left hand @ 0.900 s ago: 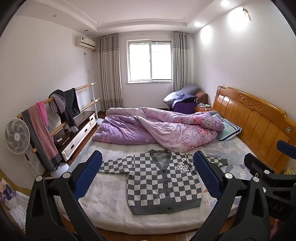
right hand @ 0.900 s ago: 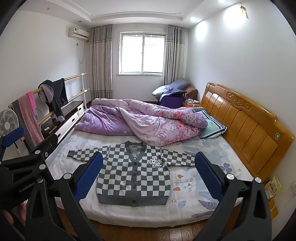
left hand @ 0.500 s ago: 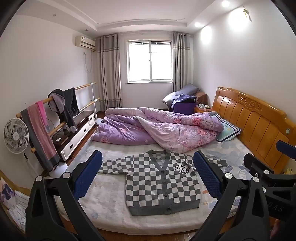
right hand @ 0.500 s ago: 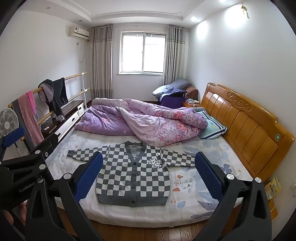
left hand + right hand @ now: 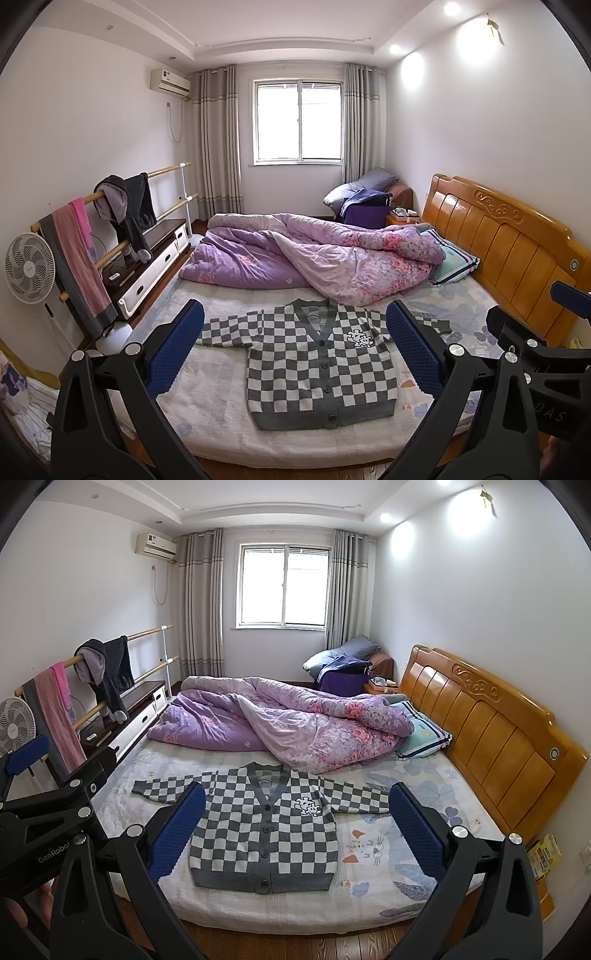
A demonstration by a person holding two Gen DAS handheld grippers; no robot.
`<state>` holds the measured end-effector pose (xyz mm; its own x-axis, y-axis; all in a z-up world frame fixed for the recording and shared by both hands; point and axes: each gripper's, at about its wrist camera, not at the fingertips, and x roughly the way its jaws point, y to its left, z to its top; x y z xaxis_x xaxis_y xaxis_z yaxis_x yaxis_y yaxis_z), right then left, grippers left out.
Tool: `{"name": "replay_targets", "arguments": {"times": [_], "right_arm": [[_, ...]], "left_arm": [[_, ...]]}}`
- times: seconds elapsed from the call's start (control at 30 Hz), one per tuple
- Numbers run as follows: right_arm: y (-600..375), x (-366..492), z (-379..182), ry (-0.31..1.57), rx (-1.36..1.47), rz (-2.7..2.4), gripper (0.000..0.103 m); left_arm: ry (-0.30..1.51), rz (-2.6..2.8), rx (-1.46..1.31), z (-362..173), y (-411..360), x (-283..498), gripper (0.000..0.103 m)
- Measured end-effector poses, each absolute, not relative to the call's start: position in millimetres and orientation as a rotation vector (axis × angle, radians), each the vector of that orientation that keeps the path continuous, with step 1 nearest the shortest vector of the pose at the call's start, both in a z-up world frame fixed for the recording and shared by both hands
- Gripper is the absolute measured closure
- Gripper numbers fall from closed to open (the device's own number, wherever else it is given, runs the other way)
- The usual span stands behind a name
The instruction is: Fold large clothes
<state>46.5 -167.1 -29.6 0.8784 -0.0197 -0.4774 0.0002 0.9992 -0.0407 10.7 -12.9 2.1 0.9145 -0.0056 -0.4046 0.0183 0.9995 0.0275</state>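
Note:
A grey and white checked cardigan (image 5: pixel 317 369) lies flat on the bed, buttoned, sleeves spread to both sides; it also shows in the right wrist view (image 5: pixel 266 838). My left gripper (image 5: pixel 295 349) is open and empty, held in the air in front of the bed's near edge. My right gripper (image 5: pixel 297 829) is open and empty too, at about the same distance. The right gripper's body shows at the right of the left wrist view (image 5: pixel 535 354). The left gripper's body shows at the left of the right wrist view (image 5: pixel 48 812).
A crumpled purple quilt (image 5: pixel 314 258) lies behind the cardigan, and a striped pillow (image 5: pixel 452 260) against the wooden headboard (image 5: pixel 517 243). A clothes rail (image 5: pixel 110 221), a fan (image 5: pixel 29 267) and a low cabinet (image 5: pixel 151 258) stand left of the bed. Wood floor (image 5: pixel 295 941) runs along the near edge.
Both views have drifted only slightly; the cardigan sits a touch lower and larger in frame. Both grippers stay open.

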Motion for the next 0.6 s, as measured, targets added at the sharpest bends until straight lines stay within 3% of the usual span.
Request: {"name": "replay_targets", "arguments": {"times": [0.6], "right_arm": [[-165.2, 50.3, -32.2, 0.506, -0.037, -0.007, 0.007]], "left_arm": [[0.428, -0.017, 0.012, -8.6, -8.2, 14.9, 0.005]]}}
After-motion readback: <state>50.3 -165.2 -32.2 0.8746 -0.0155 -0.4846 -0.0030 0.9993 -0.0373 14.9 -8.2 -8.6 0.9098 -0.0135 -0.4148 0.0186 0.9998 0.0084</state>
